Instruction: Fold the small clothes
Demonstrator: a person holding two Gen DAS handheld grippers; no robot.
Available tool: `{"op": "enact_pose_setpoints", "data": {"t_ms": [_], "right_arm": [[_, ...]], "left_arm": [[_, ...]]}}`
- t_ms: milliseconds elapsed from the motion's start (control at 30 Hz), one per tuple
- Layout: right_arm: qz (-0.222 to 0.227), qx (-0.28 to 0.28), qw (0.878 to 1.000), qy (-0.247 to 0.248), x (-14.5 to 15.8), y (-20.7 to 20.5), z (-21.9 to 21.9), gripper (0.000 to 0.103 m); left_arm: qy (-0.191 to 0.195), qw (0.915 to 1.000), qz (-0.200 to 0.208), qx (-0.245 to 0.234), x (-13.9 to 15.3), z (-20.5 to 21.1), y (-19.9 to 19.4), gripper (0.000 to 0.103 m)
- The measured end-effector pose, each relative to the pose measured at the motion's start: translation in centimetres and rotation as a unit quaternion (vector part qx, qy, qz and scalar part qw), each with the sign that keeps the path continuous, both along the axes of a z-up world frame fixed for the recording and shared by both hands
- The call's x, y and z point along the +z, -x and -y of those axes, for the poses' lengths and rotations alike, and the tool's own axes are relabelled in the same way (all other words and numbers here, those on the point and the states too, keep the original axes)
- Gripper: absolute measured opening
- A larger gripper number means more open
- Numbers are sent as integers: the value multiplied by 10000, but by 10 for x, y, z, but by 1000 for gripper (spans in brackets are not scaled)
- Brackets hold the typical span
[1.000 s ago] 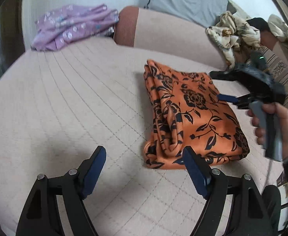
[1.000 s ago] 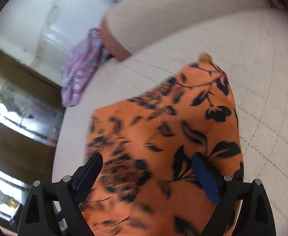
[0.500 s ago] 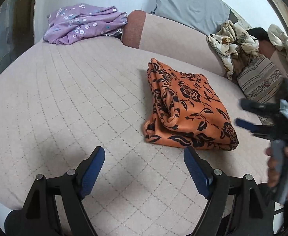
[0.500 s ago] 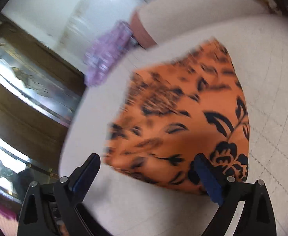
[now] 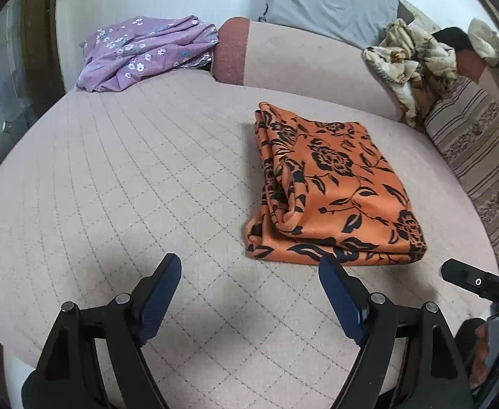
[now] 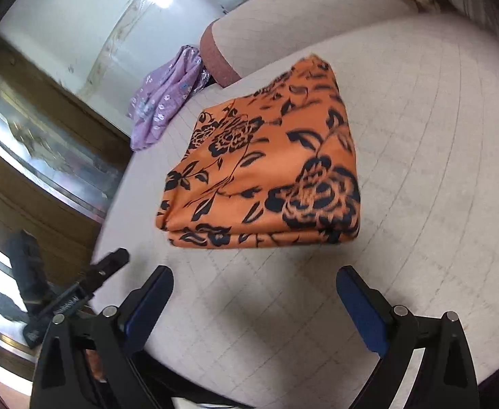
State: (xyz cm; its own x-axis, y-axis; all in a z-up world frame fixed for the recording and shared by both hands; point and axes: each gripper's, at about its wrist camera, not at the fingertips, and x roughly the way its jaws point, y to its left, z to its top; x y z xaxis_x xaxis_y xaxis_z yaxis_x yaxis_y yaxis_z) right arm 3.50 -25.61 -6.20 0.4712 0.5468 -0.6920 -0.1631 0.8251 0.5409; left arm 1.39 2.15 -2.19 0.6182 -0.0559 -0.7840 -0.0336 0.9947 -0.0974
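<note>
Both tongs backed off since a second ago. Left view: left gripper (image 5: 249,286) spread, empty; folded orange garment (image 5: 331,187) lies on the bed (image 5: 113,177). Right view: right gripper (image 6: 254,301) spread too, garment (image 6: 266,170) ahead. Fold looks finished; next probably grab the purple cloth (image 5: 143,51).

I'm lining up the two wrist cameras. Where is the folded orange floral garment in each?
Left wrist: orange floral garment right of centre, beyond the right finger.
Right wrist: centre, ahead of both fingers.
Shared landmark: purple floral cloth, far left corner.

Soft matt orange floral cloth (image 5: 331,184) lies on a quilted fabric mattress (image 5: 113,177).
</note>
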Motion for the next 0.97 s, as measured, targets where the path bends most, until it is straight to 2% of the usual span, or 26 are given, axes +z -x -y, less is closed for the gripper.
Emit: {"op": "enact_pose_setpoints", "data": {"t_ms": [67,200,300,600,733,800,833,967], "right_arm": [[266,20,9983,522,13,1,-9,98],[846,-134,9786,1870,33,1,-40,98],[844,-83,9692,2310,37,-1,-50,98],[863,-312,9641,2492,58,-1,-45,98],[885,-291,9626,2544,64,-7,-45,98],[912,-279,9613,2585,66,-11,-44,98],[899,-293,9615,2582,66,-13,-43,98],[871,-304,9641,2490,68,-23,-39,98]], "left_arm": [[-58,9999,-37,75,1,0,-2,83],[-354,9991,-122,184,4,5,-5,84],[-546,9982,-103,219,9,10,-4,86],[-718,9965,35,427,32,20,-8,88],[-594,9979,122,235,43,31,-19,89],[-590,9978,238,184,48,37,-25,94],[-556,9978,338,158,52,40,-28,101],[-726,9962,480,71,58,54,-41,102]]}}
